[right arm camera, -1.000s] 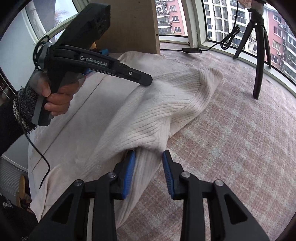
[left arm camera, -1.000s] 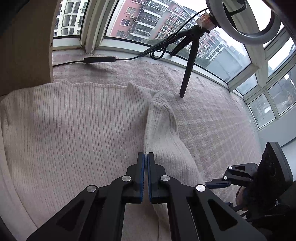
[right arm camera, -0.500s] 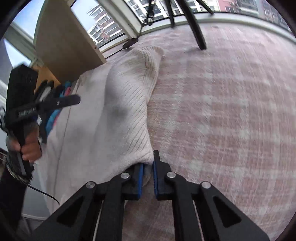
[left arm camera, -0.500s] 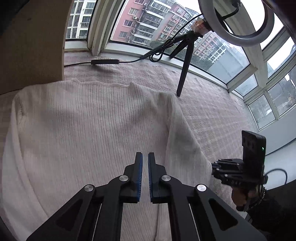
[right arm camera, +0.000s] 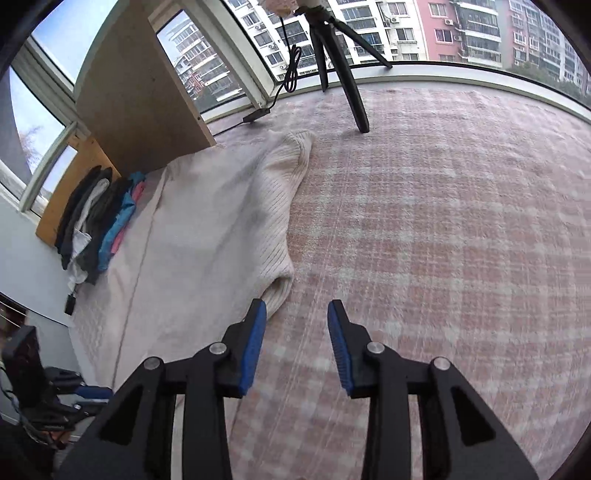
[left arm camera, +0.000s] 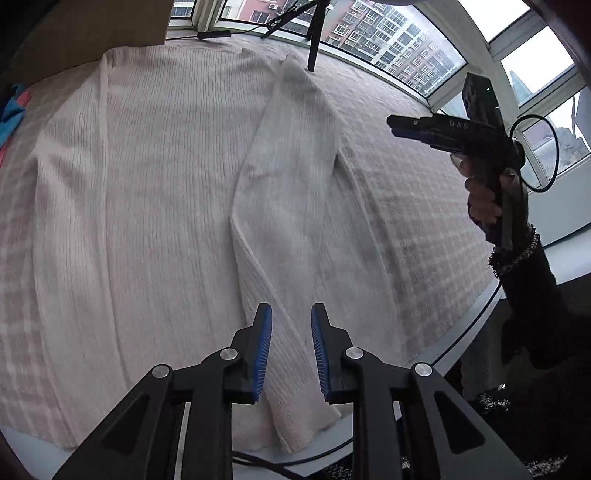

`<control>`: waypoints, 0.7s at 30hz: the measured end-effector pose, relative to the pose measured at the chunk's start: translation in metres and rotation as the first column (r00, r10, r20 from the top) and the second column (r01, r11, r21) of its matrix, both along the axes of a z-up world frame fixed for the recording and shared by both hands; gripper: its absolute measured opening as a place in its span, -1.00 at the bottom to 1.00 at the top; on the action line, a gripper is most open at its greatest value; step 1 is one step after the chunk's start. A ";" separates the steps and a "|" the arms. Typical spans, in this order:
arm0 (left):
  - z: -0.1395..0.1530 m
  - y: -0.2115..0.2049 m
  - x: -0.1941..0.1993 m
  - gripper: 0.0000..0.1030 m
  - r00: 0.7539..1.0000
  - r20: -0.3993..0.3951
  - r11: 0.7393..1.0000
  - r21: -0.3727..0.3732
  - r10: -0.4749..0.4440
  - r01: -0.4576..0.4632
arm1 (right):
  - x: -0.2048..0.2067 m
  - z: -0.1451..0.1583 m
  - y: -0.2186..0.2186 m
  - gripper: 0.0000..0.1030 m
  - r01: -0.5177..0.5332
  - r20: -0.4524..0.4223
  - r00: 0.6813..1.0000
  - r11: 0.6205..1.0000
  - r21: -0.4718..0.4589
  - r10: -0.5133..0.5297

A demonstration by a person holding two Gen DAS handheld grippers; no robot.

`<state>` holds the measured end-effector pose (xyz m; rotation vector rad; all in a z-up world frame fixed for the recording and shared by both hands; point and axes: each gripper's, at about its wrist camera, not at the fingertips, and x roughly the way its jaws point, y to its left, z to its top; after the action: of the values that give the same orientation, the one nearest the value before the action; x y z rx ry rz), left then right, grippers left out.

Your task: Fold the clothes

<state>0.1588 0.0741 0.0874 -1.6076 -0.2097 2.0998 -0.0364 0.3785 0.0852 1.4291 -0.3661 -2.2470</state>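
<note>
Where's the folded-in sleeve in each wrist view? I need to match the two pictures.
Left wrist: the sleeve runs down the centre, from the sweater's top edge to between the open left claw.
Right wrist: the sleeve lies left of centre, its end just ahead of the open right claw.
Shared landmark: the tripod at the window.

A home, high up in an apartment: bay windows point(right arm camera: 461, 33) face residential towers, a pink checked blanket point(right arm camera: 443, 221) covers the surface, folded clothes point(right arm camera: 99, 218) stacked nearby (tripod point(right arm camera: 340, 66) too).
</note>
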 end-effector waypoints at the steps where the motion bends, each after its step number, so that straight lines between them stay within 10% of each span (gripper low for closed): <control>1: -0.003 0.004 0.010 -0.54 1.000 0.004 1.000 0.000 -0.014 0.014 | 0.012 0.009 0.006 -0.34 0.009 0.004 1.000 1.000 -0.027 -0.009; 9: -0.030 0.039 0.057 -0.33 0.996 -0.038 0.984 -0.159 -0.082 0.075 | 0.107 0.044 -0.003 -0.27 0.031 -0.018 0.999 0.995 -0.090 -0.033; 11: -0.029 0.037 0.054 -0.38 0.996 -0.057 0.990 -0.124 -0.071 0.064 | 0.117 0.038 -0.019 -0.27 0.020 -0.008 1.000 0.997 -0.071 -0.021; 13: -0.031 0.026 0.046 -1.00 0.998 -0.051 0.996 -0.087 -0.027 0.022 | 0.121 0.029 -0.036 -0.27 0.010 0.007 1.000 0.998 -0.067 -0.009; 16: -0.032 -0.011 0.040 -1.00 0.995 0.006 0.994 0.039 0.098 -0.098 | 0.122 0.016 -0.064 -0.27 -0.029 0.027 0.999 0.998 -0.057 0.031; 21: -0.018 -0.056 0.058 -1.00 0.970 -0.046 0.971 0.014 0.238 -0.238 | 0.108 -0.014 -0.113 -0.27 -0.112 0.091 0.989 0.994 -0.014 0.113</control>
<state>0.2166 0.0183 0.0694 -1.5931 -0.4139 2.3092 0.0719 0.2655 0.0714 1.5131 -0.3156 -2.0933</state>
